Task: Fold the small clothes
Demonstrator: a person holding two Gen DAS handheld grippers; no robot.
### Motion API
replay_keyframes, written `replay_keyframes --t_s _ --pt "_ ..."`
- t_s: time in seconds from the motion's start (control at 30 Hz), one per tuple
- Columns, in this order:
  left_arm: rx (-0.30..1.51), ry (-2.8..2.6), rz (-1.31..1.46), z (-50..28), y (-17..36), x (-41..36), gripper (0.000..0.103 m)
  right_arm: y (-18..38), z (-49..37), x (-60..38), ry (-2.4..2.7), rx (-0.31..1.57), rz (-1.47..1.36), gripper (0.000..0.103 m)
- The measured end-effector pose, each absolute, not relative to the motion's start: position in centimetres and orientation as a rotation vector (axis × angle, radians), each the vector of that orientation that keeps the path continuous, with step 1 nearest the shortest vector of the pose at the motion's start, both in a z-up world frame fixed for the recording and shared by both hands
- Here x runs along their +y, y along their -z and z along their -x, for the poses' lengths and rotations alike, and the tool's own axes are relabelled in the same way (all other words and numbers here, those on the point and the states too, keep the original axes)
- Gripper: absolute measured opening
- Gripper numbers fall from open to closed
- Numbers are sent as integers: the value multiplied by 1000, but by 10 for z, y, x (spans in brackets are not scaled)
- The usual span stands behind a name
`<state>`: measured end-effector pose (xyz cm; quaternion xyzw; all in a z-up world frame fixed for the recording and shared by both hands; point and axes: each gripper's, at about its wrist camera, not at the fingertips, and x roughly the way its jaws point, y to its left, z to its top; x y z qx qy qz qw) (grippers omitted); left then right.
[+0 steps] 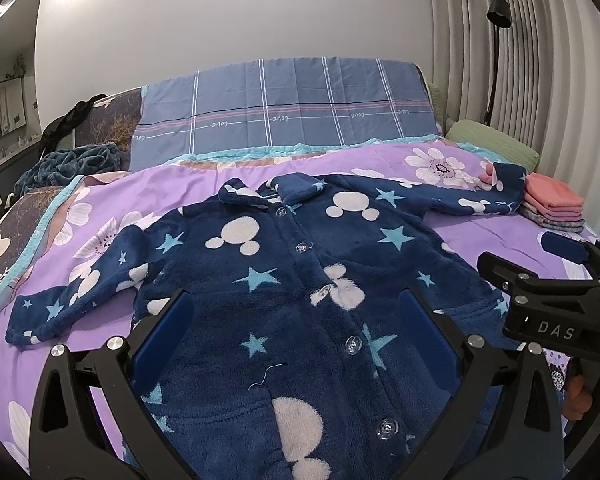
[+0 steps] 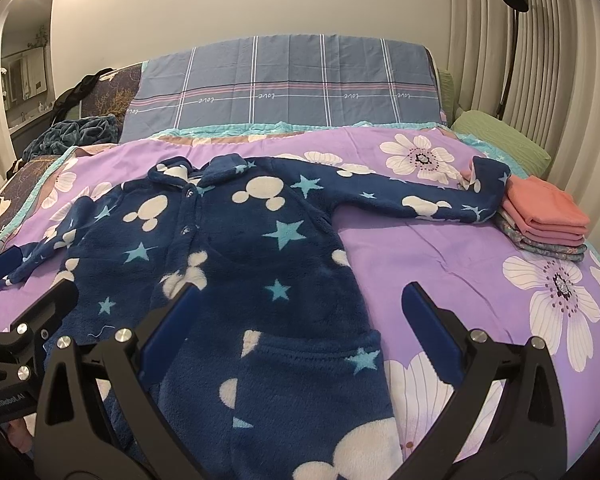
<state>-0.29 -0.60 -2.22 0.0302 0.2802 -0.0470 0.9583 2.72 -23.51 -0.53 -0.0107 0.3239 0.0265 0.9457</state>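
A: Where's the navy fleece button-up pyjama top (image 1: 300, 280)?

B: Flat on the purple floral bedsheet (image 2: 440, 248). Left gripper (image 1: 296, 340) and right gripper (image 2: 300, 320) gape wide, empty.

A: Handling?

B: Soft, floppy, probably light; pinch a sleeve cuff (image 2: 488, 188).

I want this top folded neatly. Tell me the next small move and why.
Probably bring the right gripper forward to the outstretched sleeve and pinch it near the cuff, to fold it across the fleece pajama top. The top lies flat, buttoned, both sleeves spread, and both grippers hover open, holding nothing.
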Motion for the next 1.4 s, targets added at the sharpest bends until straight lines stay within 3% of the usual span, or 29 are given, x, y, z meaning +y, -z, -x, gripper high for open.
replay_keyframes --t_s 1.4 --pt "576 96 -50 7 28 -3 102 6 -24 -231 -58 668 52 101"
